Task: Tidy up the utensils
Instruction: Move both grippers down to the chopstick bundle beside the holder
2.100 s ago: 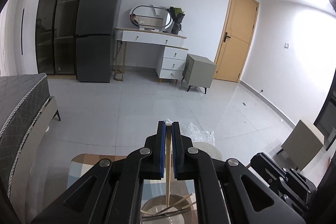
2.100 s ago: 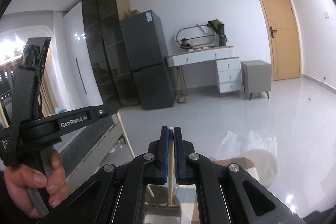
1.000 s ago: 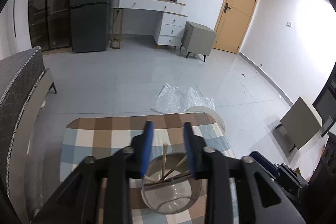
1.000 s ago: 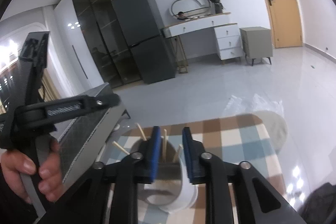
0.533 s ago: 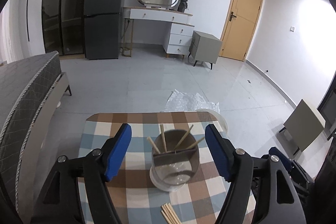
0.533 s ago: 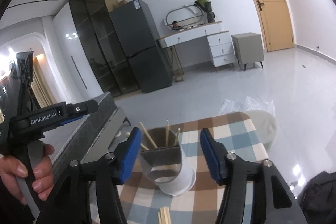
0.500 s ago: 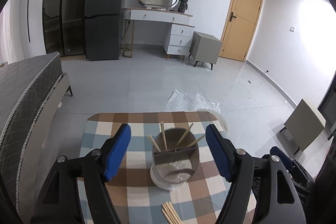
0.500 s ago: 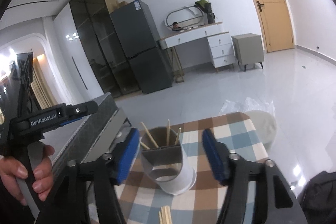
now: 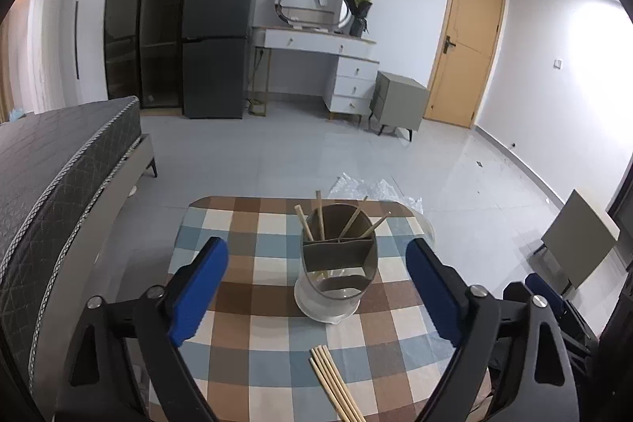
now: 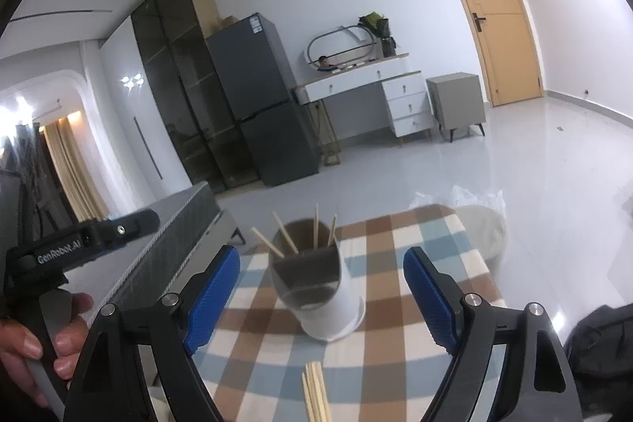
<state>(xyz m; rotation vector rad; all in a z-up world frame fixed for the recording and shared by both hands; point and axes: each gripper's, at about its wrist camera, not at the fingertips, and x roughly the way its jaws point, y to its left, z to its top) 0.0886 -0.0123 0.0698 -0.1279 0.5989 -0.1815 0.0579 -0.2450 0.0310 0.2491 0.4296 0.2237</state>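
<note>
Left gripper (image 9: 316,287) and right gripper (image 10: 321,297): jaws just opened wide, nothing between them. Chopstick holder (image 9: 338,256) stands upright on the checked tablecloth (image 9: 253,319). Loose chopsticks (image 9: 336,382) lie nearer; one should be pinched mid-shaft and kept level.

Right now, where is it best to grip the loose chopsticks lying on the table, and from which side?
Probably from above, at the far ends of the loose chopsticks, jaws straddling the bundle. They lie flat and bunched on the checked tablecloth, with those ends clear of the utensil holder.
</note>
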